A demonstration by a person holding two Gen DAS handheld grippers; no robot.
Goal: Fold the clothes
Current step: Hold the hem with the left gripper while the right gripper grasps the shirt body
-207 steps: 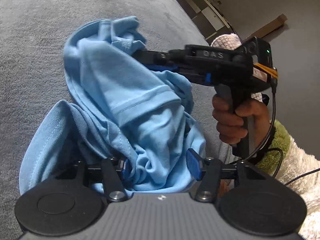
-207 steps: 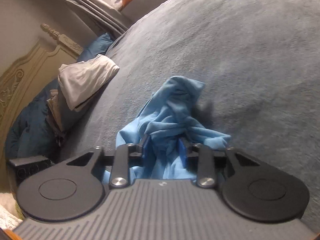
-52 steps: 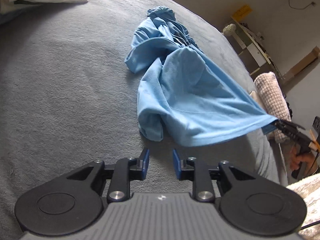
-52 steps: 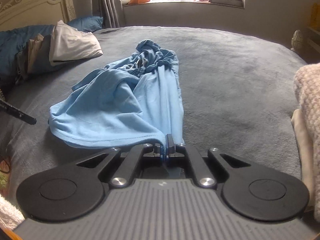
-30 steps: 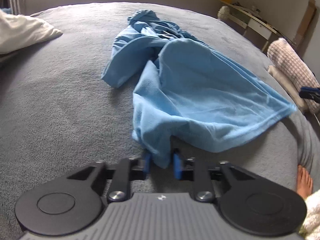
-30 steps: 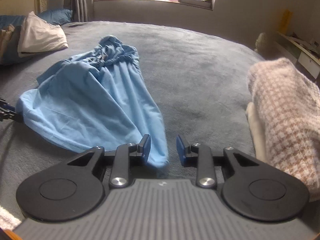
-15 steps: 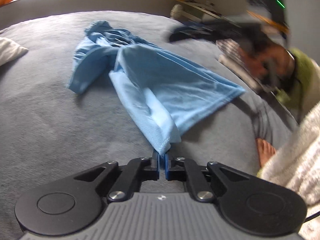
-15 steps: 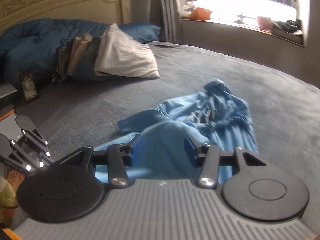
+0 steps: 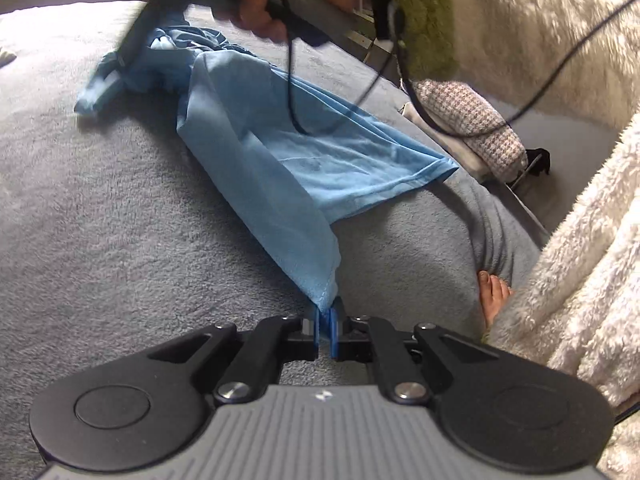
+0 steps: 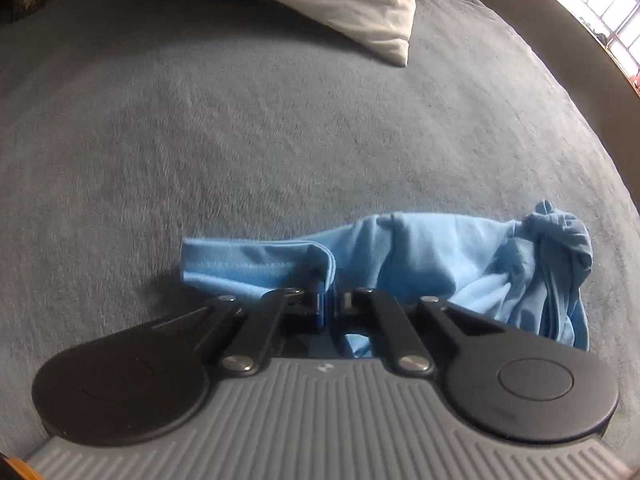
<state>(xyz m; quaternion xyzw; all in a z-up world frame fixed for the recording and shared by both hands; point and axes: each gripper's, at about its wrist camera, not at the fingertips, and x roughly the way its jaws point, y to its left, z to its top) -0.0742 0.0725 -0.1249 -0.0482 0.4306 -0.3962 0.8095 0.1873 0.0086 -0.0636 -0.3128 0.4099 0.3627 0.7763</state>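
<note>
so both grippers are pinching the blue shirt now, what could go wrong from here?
1. The left gripper holds only the very tip of a hem corner of the blue shirt; a pull could slip it free.
2. The right gripper, just closed, has pinched a folded sleeve edge, maybe several layers, so the shirt may not open flat.
3. The collar end is bunched and twisted; spreading could leave it tangled.
4. A cable dangles over the shirt and could snag.

Bed (image 9: 100,216): covered by a grey fleece blanket (image 10: 240,140) across its whole visible surface. White pillow (image 10: 340,4): lies at the far end of the bed, one corner pointing outward. Checked knit item (image 9: 468,120): rests on a pale folded item at the bed's edge. Bare foot (image 9: 494,292): visible beside the blanket's hanging edge. Black cable (image 9: 292,80): hangs overhead.
</note>
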